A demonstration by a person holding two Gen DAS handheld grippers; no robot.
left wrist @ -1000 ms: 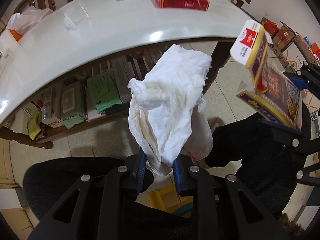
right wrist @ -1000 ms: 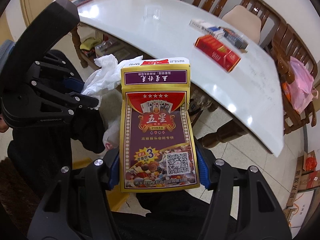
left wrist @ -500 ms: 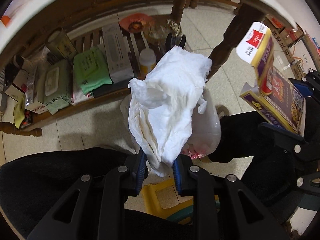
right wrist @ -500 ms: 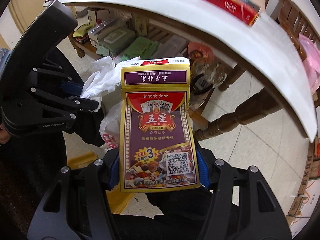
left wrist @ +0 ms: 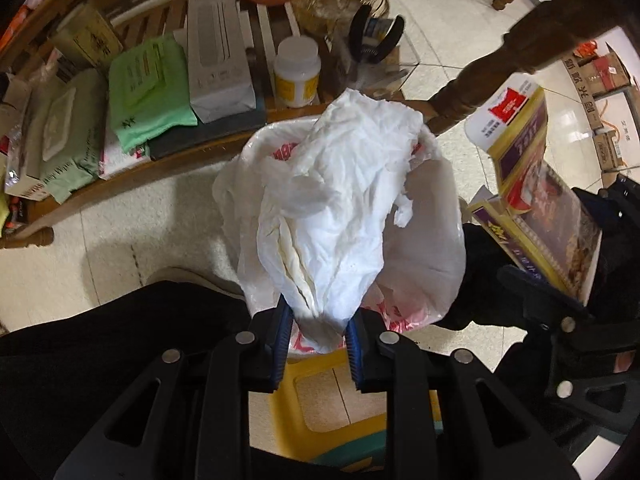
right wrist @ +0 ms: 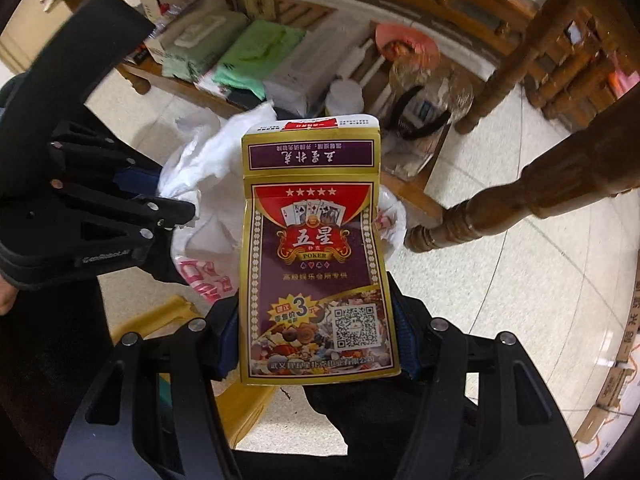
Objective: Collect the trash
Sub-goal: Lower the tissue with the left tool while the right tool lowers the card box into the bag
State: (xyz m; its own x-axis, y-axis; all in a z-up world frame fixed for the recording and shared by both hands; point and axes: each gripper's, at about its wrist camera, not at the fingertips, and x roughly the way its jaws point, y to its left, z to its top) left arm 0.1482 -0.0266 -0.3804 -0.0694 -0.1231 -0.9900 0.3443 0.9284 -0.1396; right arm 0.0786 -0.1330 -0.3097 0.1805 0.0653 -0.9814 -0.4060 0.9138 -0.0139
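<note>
My left gripper [left wrist: 318,336] is shut on a crumpled white tissue [left wrist: 340,216], which hangs just above a bin lined with a white plastic bag [left wrist: 432,256] printed in red. My right gripper [right wrist: 316,340] is shut on a flattened purple and gold playing-card box [right wrist: 316,264]. The same card box [left wrist: 532,204] shows at the right of the left wrist view, beside the bag. In the right wrist view the left gripper [right wrist: 172,210] sits at the left with the tissue [right wrist: 216,160] over the bag [right wrist: 200,256].
A low wooden shelf [left wrist: 168,156] under the table holds green packs [left wrist: 148,88], a white box [left wrist: 218,52], a white jar [left wrist: 297,74] and pliers [left wrist: 374,36]. Carved table legs [right wrist: 520,204] stand right of the bag. A yellow stool [left wrist: 320,400] is below. Cardboard boxes [left wrist: 600,76] lie far right.
Both grippers have dropped from tabletop height to below the table, toward the floor. The bag-lined bin now lies right under the tissue. Both grips are unchanged.
</note>
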